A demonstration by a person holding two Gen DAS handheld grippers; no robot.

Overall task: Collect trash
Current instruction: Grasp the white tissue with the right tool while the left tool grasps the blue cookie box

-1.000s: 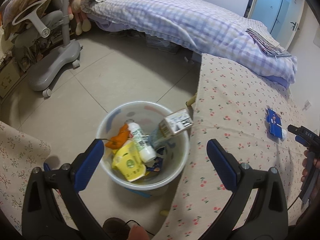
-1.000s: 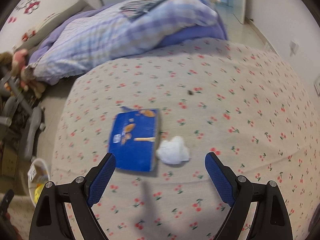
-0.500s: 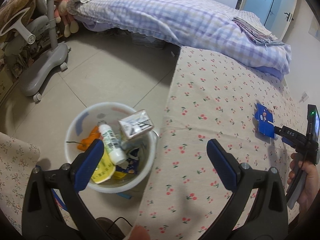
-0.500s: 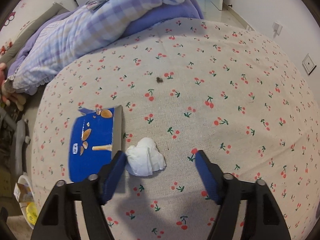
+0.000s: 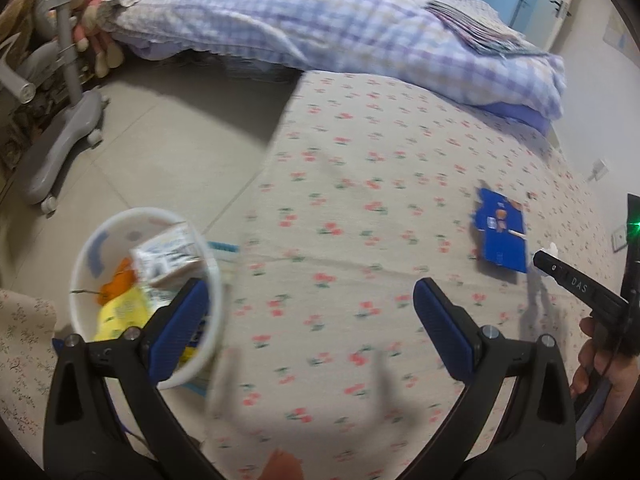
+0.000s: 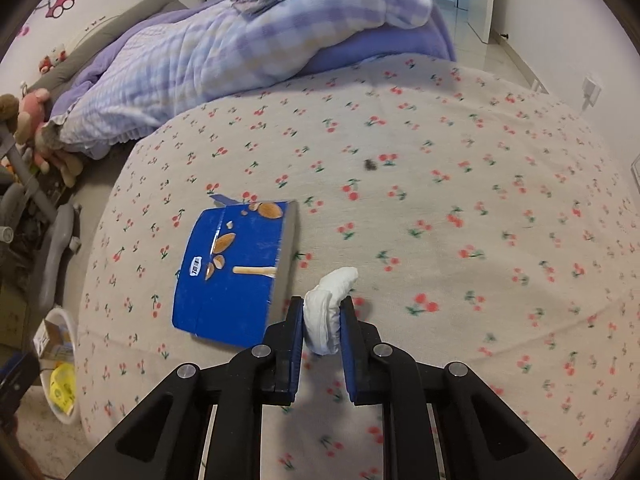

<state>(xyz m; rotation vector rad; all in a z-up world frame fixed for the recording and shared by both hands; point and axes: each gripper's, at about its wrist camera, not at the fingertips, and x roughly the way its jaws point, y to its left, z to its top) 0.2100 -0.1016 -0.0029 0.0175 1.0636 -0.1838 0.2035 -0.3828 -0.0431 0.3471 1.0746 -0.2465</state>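
A crumpled white tissue lies on the cherry-print bed sheet, squeezed between the blue pads of my right gripper, which is shut on it. Just left of it lies a flat blue snack box, also seen in the left wrist view as the blue snack box, with the right gripper at its right edge. My left gripper stands open and empty above the sheet's left edge. A white trash bin full of wrappers and a carton stands on the floor beside it.
A checked purple quilt is piled at the far end of the bed. A grey chair base and plush toys stand on the tiled floor at the left. A small dark speck lies on the sheet.
My right gripper closed from wide open onto the white tissue. My left gripper swung right from over the bin to above the sheet, so the bin now lies at its left finger.
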